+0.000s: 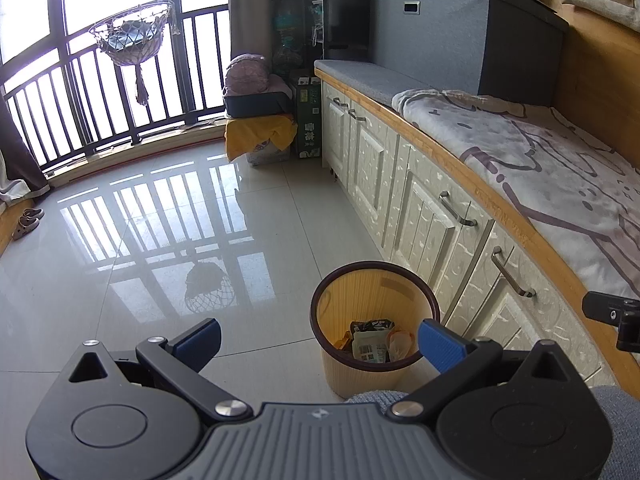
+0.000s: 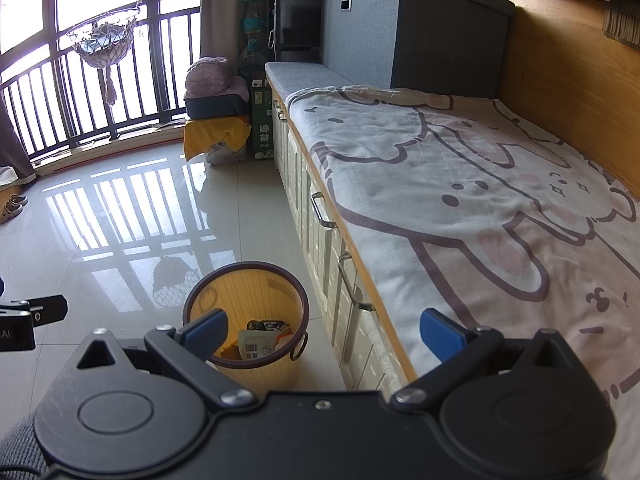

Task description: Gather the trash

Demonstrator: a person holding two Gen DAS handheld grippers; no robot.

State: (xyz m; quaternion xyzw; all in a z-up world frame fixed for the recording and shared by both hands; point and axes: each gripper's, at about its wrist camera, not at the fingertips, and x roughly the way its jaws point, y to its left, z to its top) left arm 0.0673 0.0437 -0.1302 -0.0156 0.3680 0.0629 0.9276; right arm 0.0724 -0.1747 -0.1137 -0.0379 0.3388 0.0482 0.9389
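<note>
Between the spread blue fingers (image 1: 440, 344) of the left gripper (image 1: 320, 340) nothing is held; the right gripper (image 2: 324, 334) is likewise wide apart and empty, both hanging above the floor and aimed down at the bin. Just ahead of them stands the yellow wastebasket (image 1: 348, 376) (image 2: 260, 372) with its dark rim, on the glossy tiled floor (image 1: 140, 264) beside the white cabinet fronts (image 1: 420, 216). Inside lie the trash wrappers (image 1: 370, 346) (image 2: 258, 344): a barcoded packet, a dark printed one and some crumpled orange film.

These look light, thin and crinkly, likely slick under the pads, so a pinch on a folded edge or a bunched corner should hold better than a flat face. The basket itself seems light plastic and may tip or slide on the polished tile if pushed at the rim.

Room is generous to the left across the floor. To the right the cabinet handles (image 1: 458, 210) jut out and the bed edge with its cartoon blanket (image 2: 460, 200) overhangs, so that side is tight.
</note>
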